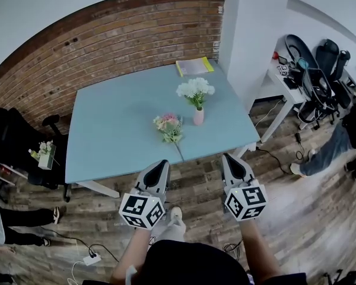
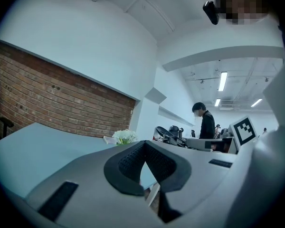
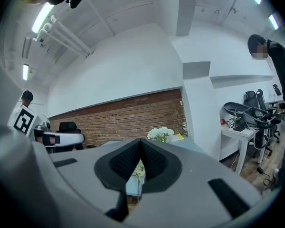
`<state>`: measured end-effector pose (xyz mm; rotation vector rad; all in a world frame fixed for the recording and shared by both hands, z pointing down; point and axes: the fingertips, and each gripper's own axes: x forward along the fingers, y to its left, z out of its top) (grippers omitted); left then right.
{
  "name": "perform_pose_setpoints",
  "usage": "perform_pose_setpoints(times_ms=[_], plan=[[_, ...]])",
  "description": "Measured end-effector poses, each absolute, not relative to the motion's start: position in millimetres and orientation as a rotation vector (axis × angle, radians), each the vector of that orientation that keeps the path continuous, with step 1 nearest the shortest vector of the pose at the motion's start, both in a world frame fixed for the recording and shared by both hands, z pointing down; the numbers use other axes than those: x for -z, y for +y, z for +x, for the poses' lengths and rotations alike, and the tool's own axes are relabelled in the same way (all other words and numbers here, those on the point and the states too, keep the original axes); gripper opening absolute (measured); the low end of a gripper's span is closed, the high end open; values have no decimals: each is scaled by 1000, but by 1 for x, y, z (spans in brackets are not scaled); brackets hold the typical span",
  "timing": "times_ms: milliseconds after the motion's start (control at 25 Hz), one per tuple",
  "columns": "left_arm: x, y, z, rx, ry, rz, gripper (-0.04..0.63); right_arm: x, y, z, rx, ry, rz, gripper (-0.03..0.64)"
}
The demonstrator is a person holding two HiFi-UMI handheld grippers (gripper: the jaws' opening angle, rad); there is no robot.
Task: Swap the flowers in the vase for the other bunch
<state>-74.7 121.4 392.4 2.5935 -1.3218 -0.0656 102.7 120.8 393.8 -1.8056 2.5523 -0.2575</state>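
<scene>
**A:** Head view, entry one?

**B:** Pink vase (image 1: 199, 117), upright, right of centre on the light blue table (image 1: 107, 141). The white flowers (image 1: 196, 89) stand in it, so by my reading the swap is not begun.

**A:** Entry two?

**B:** Mixed bunch (image 1: 168, 124), pink-headed, lying flat just left of the vase and nearer, apart from it. Its stem trails toward the near edge, probably laid that way so the stem is easy to take.

**A:** Tools?

**B:** Left gripper (image 1: 161, 164) and right gripper (image 1: 229, 158), side by side over the wooden floor (image 1: 196, 177), short of the table's near edge. Both point at the table with jaws together and nothing in them. The vase and bunch lie well beyond them, so shut and level looks like a carrying posture.

**A:** Left gripper view?

**B:** The left gripper (image 2: 143, 144) has its pads meeting at the tip and is empty. The white flowers (image 2: 125, 136) show just above the jaws, far off. The brick wall (image 2: 61, 103) is at left, and a person (image 2: 206, 125) stands far right, uninvolved.

**A:** Right gripper view?

**B:** The right gripper (image 3: 140, 141) has its pads closed on nothing. The white flowers (image 3: 160, 133) show just above and right of the tip. Below the tip a small flower head on a stem, likely the mixed bunch (image 3: 138, 171), shows at the table edge. The jaws would have to part before either bunch can be taken.
</scene>
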Motion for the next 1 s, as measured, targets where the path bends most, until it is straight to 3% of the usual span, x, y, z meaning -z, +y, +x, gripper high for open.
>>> perform_pose_setpoints(times_ms=[1000], plan=[[-400, -55, -111, 71, -1212, 2581, 6, -396, -49, 52, 243, 2607, -1871, 5]])
